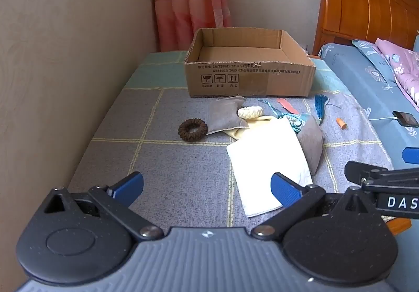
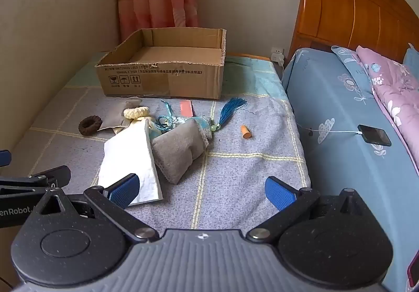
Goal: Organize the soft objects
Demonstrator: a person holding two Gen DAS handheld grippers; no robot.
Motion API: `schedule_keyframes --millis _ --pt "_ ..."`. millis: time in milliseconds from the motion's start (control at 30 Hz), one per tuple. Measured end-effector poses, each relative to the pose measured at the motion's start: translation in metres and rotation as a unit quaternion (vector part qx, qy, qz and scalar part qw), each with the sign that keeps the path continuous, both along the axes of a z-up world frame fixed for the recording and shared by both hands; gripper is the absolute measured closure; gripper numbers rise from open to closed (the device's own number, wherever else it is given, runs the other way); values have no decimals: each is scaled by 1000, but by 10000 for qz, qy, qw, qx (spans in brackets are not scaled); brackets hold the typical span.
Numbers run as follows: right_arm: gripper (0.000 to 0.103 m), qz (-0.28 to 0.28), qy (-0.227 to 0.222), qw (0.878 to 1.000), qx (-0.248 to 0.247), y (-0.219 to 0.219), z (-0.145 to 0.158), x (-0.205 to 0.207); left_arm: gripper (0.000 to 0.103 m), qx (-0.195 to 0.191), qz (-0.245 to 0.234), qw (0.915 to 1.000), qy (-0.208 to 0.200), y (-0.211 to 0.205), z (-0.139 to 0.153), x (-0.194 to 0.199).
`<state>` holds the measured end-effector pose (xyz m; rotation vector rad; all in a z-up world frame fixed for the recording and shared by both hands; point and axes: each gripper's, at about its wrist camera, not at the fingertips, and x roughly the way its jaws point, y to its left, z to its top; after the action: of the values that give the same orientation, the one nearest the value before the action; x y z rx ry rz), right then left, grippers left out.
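Both grippers, left [image 1: 207, 184] and right [image 2: 201, 188], hover released and empty over the table; the white cloth [image 1: 267, 163] lies just ahead between them, long axis running toward the empty box [image 1: 248, 67], the left gripper slightly nearer.

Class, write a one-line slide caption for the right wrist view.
Open right tongs hover above white cloth, grey pouch and blue tassel before an empty cardboard box.

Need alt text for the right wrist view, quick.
The open right gripper hovers empty over a checked blanket strewn with a white cloth, grey pouch and brown scrunchie. An empty cardboard box sits behind them.
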<state>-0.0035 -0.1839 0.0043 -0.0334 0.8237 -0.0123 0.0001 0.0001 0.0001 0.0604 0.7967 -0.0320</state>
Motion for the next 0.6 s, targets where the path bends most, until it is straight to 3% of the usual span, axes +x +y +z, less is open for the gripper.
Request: schedule_keyframes --millis 600 --pt "0 -12 -53 10000 -13 0 3 -2 1 15 -2 10000 -77 1 4 -3"
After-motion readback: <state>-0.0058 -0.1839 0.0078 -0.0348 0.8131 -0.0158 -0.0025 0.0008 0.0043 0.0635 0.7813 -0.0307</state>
